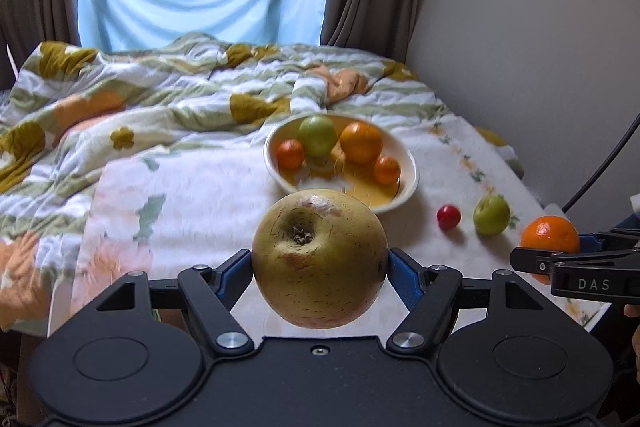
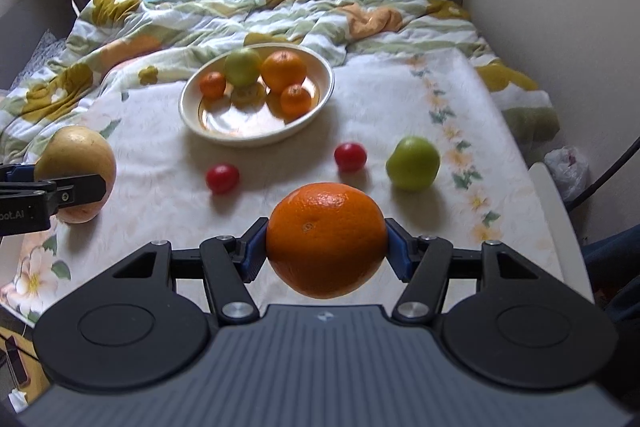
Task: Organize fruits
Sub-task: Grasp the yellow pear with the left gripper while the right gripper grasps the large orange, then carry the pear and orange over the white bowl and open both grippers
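Left wrist: left tongs (image 1: 320, 261) grip apple (image 1: 320, 259) | right tongs (image 2: 326, 241) grip orange (image 2: 326, 239), marked "DAS"

A bed (image 2: 400, 99) is carrying a rumpled floral quilt (image 2: 200, 15), a cream bowl (image 2: 256, 138), two red fruits (image 2: 222, 178) and a green apple (image 2: 413, 163).

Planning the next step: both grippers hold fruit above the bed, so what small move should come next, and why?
Probably carry the left gripper forward until its yellow apple is over the bowl. The bowl already holds four fruits, with bare space at its near side, and lies straight ahead.
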### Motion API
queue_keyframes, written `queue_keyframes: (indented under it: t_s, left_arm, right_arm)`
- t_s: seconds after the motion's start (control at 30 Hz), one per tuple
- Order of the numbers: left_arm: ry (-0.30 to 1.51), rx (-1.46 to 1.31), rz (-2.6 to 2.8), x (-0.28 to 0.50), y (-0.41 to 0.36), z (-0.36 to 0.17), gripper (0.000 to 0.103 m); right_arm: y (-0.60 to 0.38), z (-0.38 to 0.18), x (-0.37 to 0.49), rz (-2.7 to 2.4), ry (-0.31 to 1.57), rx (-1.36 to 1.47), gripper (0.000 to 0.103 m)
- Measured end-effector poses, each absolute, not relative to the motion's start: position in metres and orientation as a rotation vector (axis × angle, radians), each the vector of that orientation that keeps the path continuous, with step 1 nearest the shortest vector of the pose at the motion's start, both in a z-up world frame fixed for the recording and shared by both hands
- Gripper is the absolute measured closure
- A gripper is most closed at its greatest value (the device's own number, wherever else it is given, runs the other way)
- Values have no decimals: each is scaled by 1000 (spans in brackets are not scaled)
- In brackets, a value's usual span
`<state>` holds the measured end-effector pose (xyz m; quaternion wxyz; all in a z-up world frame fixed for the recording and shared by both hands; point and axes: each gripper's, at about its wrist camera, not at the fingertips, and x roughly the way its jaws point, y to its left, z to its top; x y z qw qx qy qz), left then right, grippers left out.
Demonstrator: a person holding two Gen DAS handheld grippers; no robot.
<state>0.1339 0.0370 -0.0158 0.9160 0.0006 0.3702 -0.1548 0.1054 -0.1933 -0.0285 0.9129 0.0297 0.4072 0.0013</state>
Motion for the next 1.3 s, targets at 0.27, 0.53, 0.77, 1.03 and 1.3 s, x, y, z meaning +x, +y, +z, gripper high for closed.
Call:
queue_keyframes:
  t_s: [0.27,0.53,0.77,1.03,1.3]
  left_arm:
    - [711,-6,-296,161,21,4,26]
    - [722,-15,-236,205,0,0,26]
    - [768,-18,-194,250,-22,-21,26]
    - [830,-4,-167,287,-46,-54,26]
    - [881,32,-142,304,-59,-76,26]
  right_arm:
    - [-202,-3,142,34,790,60,28]
    - [-213,5,201,121,763,37,28]
    - [-223,-5,250,190,785,23,28]
    - [-240,-20,294,238,816,-7,28]
    - [-253,-34,321,264,846,-9,28]
